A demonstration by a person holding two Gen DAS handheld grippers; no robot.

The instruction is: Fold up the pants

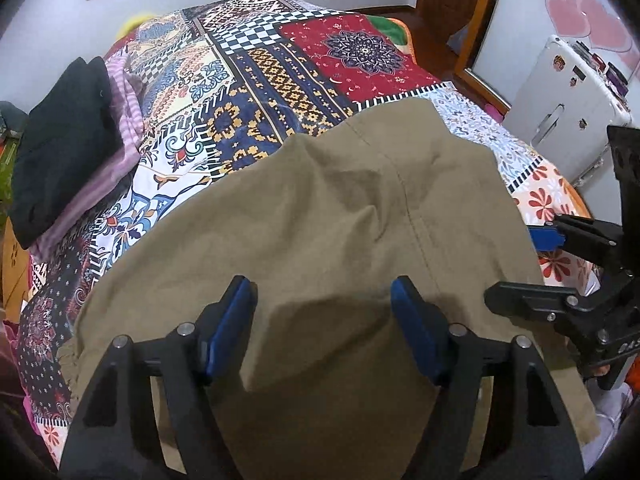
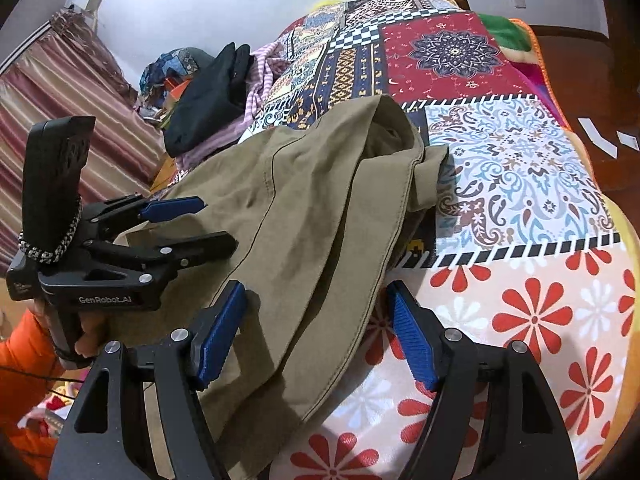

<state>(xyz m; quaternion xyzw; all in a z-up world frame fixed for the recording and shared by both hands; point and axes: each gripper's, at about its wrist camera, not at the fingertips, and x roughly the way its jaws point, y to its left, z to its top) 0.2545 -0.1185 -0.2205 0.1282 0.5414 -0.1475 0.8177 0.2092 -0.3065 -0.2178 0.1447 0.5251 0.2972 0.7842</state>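
Observation:
Olive-khaki pants [image 1: 320, 208] lie rumpled on a patchwork bedspread [image 1: 280, 72], one part folded over another with a raised hem opening [image 2: 392, 128] at the far end. My left gripper [image 1: 320, 288] hangs open just over the near part of the pants, fabric below the gap and neither pad pressing. In the right wrist view the left gripper [image 2: 216, 222] sits at the pants' left side, held by a hand in an orange sleeve [image 2: 24, 352]. My right gripper [image 2: 316, 292] stands open astride the pants' [image 2: 304, 208] near right edge. From the left wrist view the right gripper [image 1: 514, 266] is at the right.
A black garment [image 1: 64, 140] lies on striped pink cloth at the bed's left side. A white cabinet [image 1: 560, 108] stands beyond the bed's right edge, a striped curtain [image 2: 60, 100] on the left. The flowered part of the bedspread [image 2: 520, 320] lies bare to the right of the pants.

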